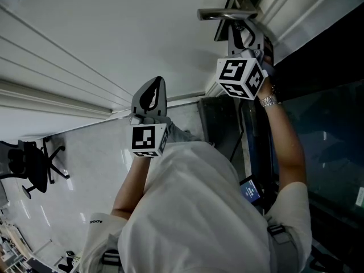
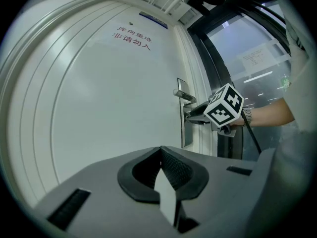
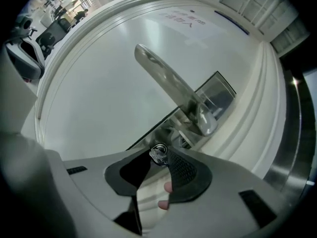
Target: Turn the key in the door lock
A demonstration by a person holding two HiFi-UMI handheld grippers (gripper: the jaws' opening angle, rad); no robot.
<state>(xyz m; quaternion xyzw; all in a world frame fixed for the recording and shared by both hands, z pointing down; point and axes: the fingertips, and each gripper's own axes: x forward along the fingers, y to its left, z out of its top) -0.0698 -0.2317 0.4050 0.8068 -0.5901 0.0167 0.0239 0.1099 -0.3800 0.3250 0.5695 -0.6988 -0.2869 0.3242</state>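
A white door [image 1: 114, 44] fills most of the head view, with a metal lever handle [image 1: 227, 15] at its top right. Just under that handle my right gripper [image 1: 244, 38] points at the lock. In the right gripper view a small silver key [image 3: 158, 154] sits at my right gripper's [image 3: 159, 158] tips, pinched between the pads, below the lever handle [image 3: 168, 83] and the lock plate [image 3: 218, 93]. My left gripper [image 1: 152, 90] hangs in front of the bare door panel, left of the lock, its jaws touching with nothing between them. The left gripper view shows my left gripper [image 2: 160, 148] and, further off, the right gripper [image 2: 195, 115] at the handle [image 2: 184, 95].
Dark glass panels [image 1: 324, 129] and the door frame stand right of the door. A black office chair [image 1: 34, 166] stands on the shiny floor at the left. Red lettering [image 2: 131, 38] is printed high on the door. The person's torso fills the lower head view.
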